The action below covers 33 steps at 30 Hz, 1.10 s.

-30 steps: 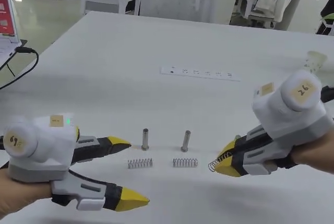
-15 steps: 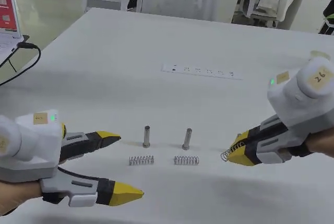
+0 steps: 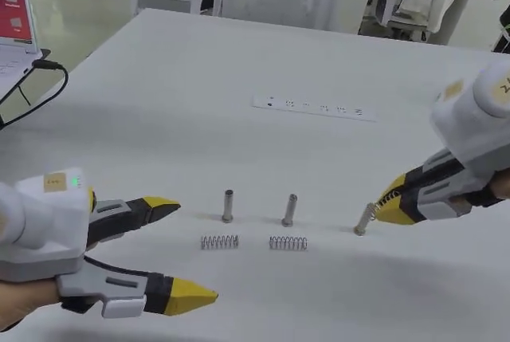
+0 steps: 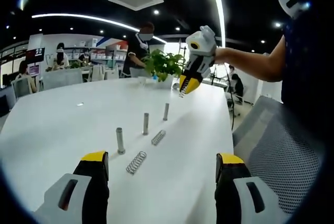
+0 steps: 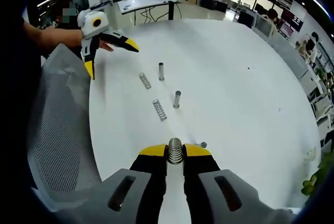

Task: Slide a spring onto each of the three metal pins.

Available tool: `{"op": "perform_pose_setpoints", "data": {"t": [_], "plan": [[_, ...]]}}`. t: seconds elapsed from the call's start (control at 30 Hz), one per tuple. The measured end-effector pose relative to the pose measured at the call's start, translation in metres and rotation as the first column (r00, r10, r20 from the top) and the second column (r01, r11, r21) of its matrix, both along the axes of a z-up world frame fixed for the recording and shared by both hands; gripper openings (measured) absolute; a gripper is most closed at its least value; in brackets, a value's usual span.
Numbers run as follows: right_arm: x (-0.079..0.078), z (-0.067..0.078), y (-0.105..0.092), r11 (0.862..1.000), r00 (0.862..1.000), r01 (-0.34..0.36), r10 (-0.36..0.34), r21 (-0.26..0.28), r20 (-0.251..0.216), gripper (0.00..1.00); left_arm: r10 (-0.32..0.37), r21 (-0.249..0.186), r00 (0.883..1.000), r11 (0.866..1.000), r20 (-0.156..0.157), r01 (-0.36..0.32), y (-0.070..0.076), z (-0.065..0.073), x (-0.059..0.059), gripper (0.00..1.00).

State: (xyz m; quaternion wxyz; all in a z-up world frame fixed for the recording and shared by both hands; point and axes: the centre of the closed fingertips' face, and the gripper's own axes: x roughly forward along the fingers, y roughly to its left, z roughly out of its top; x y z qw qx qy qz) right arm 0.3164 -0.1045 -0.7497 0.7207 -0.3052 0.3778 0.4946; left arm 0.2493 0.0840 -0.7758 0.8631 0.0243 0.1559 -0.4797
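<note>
- My right gripper (image 3: 388, 201) gripped a spring (image 5: 175, 152) in clenched jaws, near a pin (image 3: 365, 219).
- My left gripper (image 3: 195, 252) hovered, jaws released.
- I couldn't read its tan label (image 3: 55, 182).

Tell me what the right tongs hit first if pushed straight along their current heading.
Most likely the nearest pin: it stands just ahead of the right tongs and the spring they clamp, slightly offset. Depth is unclear, so they could skim past.

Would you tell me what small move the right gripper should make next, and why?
Probably ease the right gripper slightly toward the nearest pin, so that the spring it grips lines up over the pin's top. In the head view the spring's free end hangs just beside that bare pin, not yet threaded on it.
</note>
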Motion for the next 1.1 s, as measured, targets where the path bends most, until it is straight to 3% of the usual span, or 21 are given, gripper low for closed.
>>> {"op": "perform_pose_setpoints", "data": {"t": [0.23, 0.33, 0.6, 0.77, 1.1], "plan": [[0.020, -0.006, -0.012, 0.998, 1.000, 0.011, -0.011, -0.058, -0.004, 0.09, -0.007, 0.020, 1.000, 1.000, 0.019, 0.007, -0.001, -0.001, -0.001, 0.82], [0.027, -0.011, -0.016, 0.995, 1.000, 0.011, -0.011, -0.097, -0.001, 0.09, -0.016, 0.050, 0.999, 0.999, 0.037, 0.014, -0.001, -0.003, 0.000, 0.81], [0.035, -0.020, -0.015, 0.993, 1.000, -0.003, 0.000, -0.122, -0.023, 0.09, -0.041, 0.108, 0.996, 0.994, 0.077, 0.032, -0.002, -0.005, -0.001, 0.79], [0.039, -0.028, -0.017, 0.988, 0.999, -0.010, 0.004, -0.154, -0.038, 0.09, -0.042, 0.126, 0.996, 0.992, 0.085, 0.031, -0.001, -0.005, 0.001, 0.79], [0.043, -0.034, -0.019, 0.987, 0.998, -0.009, -0.001, -0.160, -0.063, 0.09, -0.065, 0.172, 0.993, 0.984, 0.100, 0.047, -0.004, -0.009, 0.000, 0.77]]}}
